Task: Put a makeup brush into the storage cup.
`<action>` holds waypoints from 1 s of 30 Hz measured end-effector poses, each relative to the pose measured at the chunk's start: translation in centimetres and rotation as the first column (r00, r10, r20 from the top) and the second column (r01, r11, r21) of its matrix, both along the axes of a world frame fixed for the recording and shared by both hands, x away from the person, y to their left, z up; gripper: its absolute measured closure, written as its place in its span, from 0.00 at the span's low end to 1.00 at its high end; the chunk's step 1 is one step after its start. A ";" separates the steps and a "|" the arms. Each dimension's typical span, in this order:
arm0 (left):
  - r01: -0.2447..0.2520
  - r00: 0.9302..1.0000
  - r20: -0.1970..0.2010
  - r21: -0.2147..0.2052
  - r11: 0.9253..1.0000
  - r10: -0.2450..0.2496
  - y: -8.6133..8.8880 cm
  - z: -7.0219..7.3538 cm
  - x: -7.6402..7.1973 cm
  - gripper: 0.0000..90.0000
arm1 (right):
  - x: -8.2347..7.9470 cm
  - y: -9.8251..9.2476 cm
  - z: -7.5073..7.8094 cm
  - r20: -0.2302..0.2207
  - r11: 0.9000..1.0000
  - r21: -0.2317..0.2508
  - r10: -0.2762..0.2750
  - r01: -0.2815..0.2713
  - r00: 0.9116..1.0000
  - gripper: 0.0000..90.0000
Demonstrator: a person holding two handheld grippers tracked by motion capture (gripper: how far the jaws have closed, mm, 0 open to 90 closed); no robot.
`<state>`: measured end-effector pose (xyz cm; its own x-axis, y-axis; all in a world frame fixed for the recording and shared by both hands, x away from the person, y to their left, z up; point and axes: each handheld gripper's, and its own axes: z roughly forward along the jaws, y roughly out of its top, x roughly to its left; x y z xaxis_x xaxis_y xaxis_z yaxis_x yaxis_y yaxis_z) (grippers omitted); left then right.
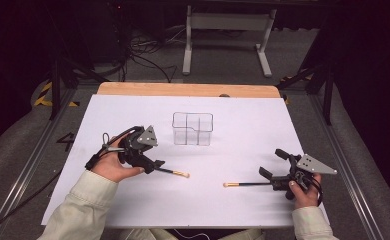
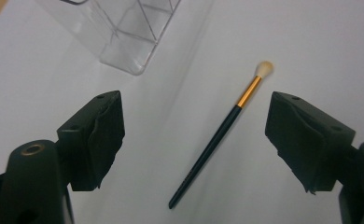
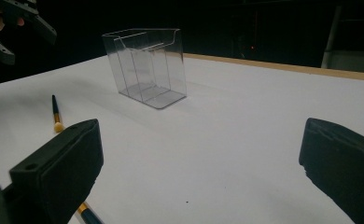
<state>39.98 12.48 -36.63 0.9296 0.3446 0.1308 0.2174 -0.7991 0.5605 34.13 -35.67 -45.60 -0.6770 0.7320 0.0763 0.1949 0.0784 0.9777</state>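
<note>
Two make-up brushes with black handles, gold ferrules and pale tips lie on the white table (image 1: 133, 205). The left brush (image 1: 174, 172) (image 2: 222, 133) lies flat between the wide-apart jaws of my left gripper (image 1: 155, 164) (image 2: 196, 100), which is open and just above it; no pad touches it. The right brush (image 1: 248, 184) (image 3: 87, 214) lies with its handle end by the lower jaw of my right gripper (image 1: 273, 164) (image 3: 202, 127), also open with nothing between its pads. A clear divided organizer (image 1: 193, 129) (image 2: 124, 32) (image 3: 147, 65) stands upright mid-table.
The table's wooden far edge (image 1: 188, 90) runs behind the organizer. Beyond it, on the floor, are a white stand (image 1: 228, 30) and cables. In the right gripper view the left brush (image 3: 55, 112) lies far left and the left gripper (image 3: 17, 23) hangs at the top left.
</note>
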 end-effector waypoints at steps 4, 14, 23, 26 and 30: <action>0.011 0.999 -0.052 0.053 0.999 -0.009 -0.6 -0.3 0.5 0.27 | 0.0 0.1 0.0 0.005 1.000 -0.008 0.001 -0.001 1.000 0.00; 0.047 0.998 -0.048 0.142 0.989 -0.040 -1.6 -1.1 0.9 0.29 | -0.1 0.1 0.0 0.009 1.000 -0.014 -0.001 0.001 1.000 0.00; 0.067 0.997 -0.057 0.207 0.976 -0.056 -2.3 -2.0 1.1 0.32 | -0.1 0.2 0.0 0.010 1.000 -0.019 -0.001 0.001 1.000 0.00; 0.090 0.995 -0.069 0.231 0.969 -0.076 -2.5 -2.5 1.2 0.37 | -0.1 0.1 0.0 0.007 1.000 -0.015 -0.002 0.002 1.000 0.00; 0.104 0.993 -0.081 0.247 0.964 -0.086 -2.6 -2.8 1.4 0.40 | 0.0 0.2 0.0 0.005 1.000 -0.018 0.002 -0.002 1.000 0.00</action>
